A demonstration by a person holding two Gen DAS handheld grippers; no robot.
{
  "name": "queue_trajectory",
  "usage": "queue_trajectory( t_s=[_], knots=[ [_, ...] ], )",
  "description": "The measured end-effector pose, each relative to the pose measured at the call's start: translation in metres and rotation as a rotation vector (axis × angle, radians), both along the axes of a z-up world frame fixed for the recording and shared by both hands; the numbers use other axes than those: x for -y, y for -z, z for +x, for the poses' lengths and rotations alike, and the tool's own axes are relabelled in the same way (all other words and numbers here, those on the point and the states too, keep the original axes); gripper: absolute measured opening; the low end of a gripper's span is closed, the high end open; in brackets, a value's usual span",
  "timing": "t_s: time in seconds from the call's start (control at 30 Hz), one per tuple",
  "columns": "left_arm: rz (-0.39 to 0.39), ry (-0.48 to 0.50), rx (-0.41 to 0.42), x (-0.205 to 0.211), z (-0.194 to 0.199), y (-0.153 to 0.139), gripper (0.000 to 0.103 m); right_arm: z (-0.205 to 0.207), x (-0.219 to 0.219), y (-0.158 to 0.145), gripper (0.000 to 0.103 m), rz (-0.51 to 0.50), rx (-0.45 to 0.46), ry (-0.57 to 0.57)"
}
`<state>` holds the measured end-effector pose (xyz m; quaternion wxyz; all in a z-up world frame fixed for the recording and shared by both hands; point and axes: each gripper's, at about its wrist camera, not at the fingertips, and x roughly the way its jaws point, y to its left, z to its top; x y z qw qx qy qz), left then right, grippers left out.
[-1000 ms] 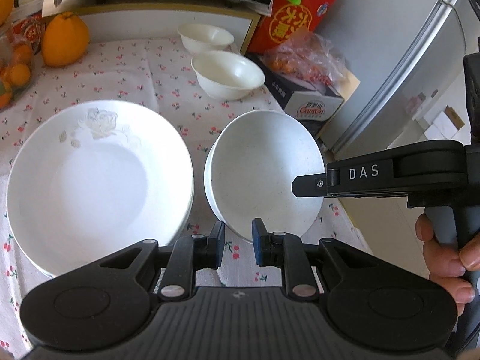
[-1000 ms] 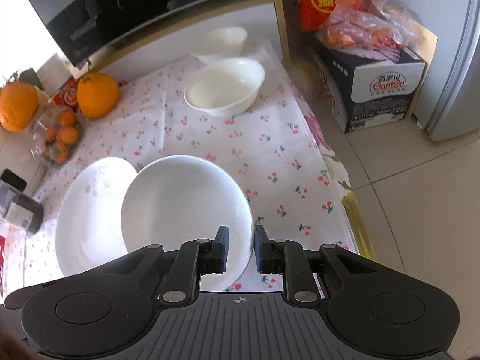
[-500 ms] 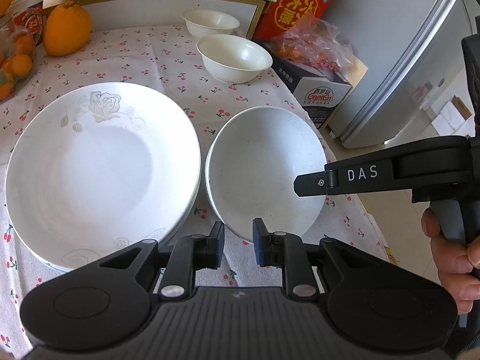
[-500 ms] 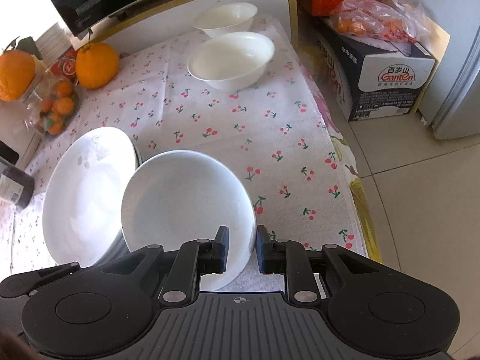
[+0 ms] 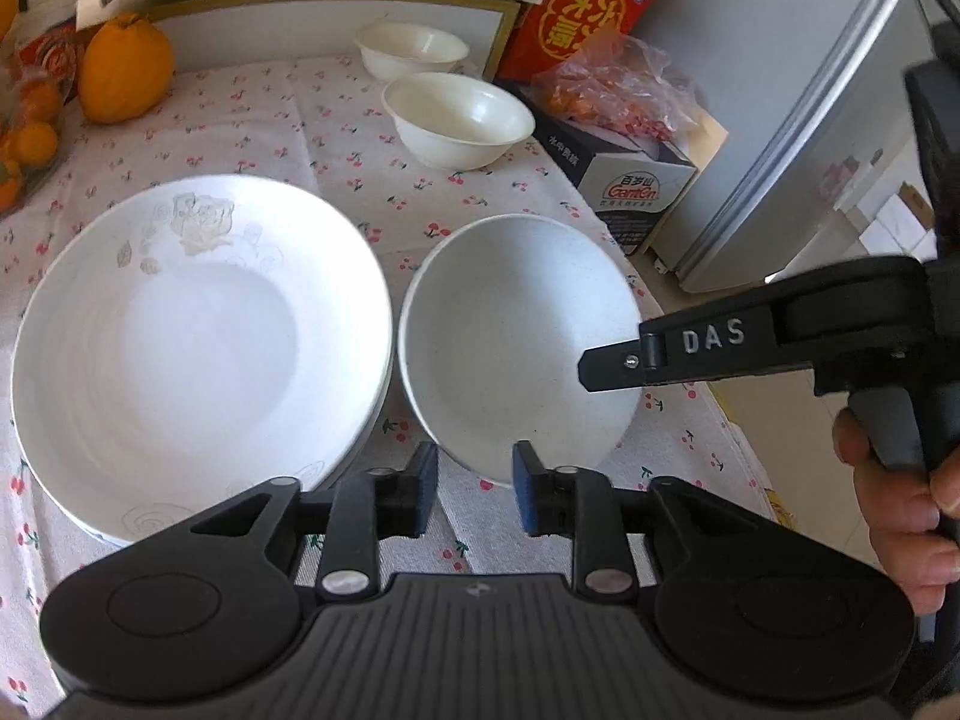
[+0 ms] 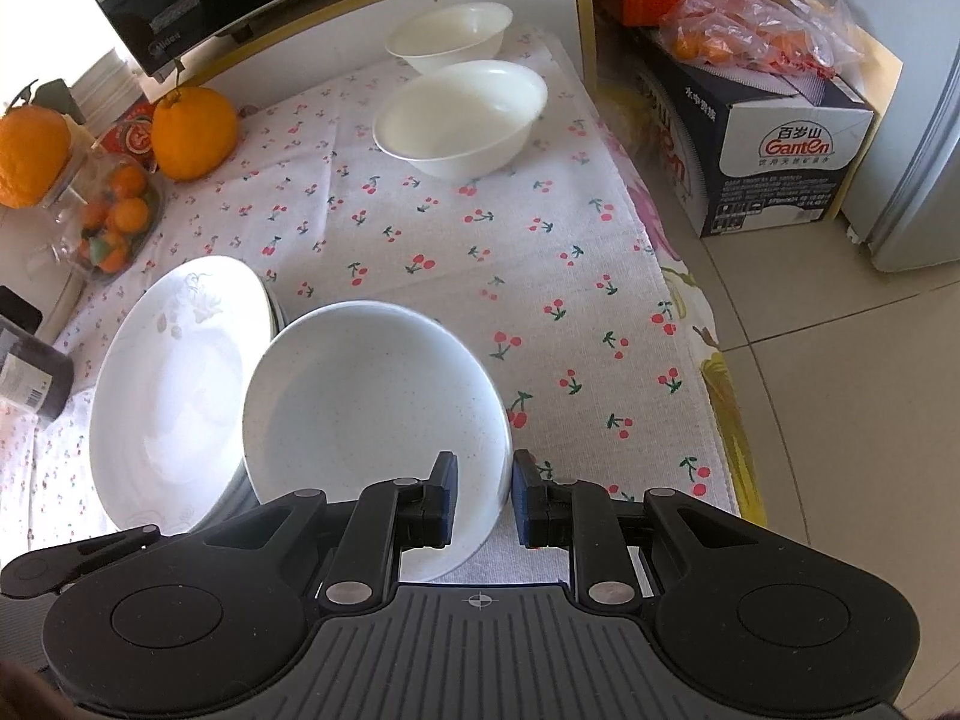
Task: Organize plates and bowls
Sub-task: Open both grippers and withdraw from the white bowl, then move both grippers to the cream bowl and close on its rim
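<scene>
My tongs (image 6: 483, 495) look like matt black plastic with small shiny metal pins. The big plate (image 5: 180, 348) is smooth, shiny white china. The speckled bowl (image 6: 372, 414) looks smooth and a bit dull. The tablecloth (image 6: 510, 240) is rough woven cloth. The box (image 6: 774, 174) is cardboard, and the bag (image 6: 756, 18) is crinkly clear plastic.

My speckled plate (image 6: 366, 402) tilts against the flowered plates (image 6: 174, 372) on its left — two cream bowls (image 6: 462, 114) sit far.
</scene>
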<state>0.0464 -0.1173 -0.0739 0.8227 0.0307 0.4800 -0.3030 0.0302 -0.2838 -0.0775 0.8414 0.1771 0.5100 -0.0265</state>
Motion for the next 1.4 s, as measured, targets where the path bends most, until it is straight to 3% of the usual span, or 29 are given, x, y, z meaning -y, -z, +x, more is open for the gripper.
queue_trajectory(
  t_s=[0.07, 0.27, 0.57, 0.73, 1.0, 1.2, 1.4],
  knots=[
    [-0.003, 0.015, 0.016, 0.001, -0.002, -0.004, 0.031, 0.000, 0.001, -0.001, 0.029, 0.015, -0.001, 0.007],
    [-0.003, 0.047, 0.012, 0.000, -0.003, -0.010, 0.058, -0.001, 0.007, -0.008, 0.053, 0.047, 0.025, 0.025],
    [-0.049, 0.044, -0.008, -0.011, 0.004, -0.025, 0.079, 0.001, 0.022, -0.020, 0.065, 0.099, 0.068, 0.053],
    [-0.062, 0.020, 0.044, -0.012, 0.013, -0.036, 0.095, 0.004, 0.037, -0.031, 0.071, 0.133, 0.108, 0.081],
    [-0.044, -0.067, 0.053, -0.007, 0.042, -0.040, 0.102, 0.019, 0.057, -0.045, 0.080, 0.188, 0.116, 0.142],
    [0.004, -0.098, 0.084, 0.002, 0.066, -0.044, 0.102, 0.040, 0.059, -0.058, 0.084, 0.185, 0.121, 0.139],
    [-0.001, -0.133, 0.117, 0.007, 0.092, -0.047, 0.102, 0.068, 0.068, -0.059, 0.087, 0.212, 0.145, 0.178]
  ],
)
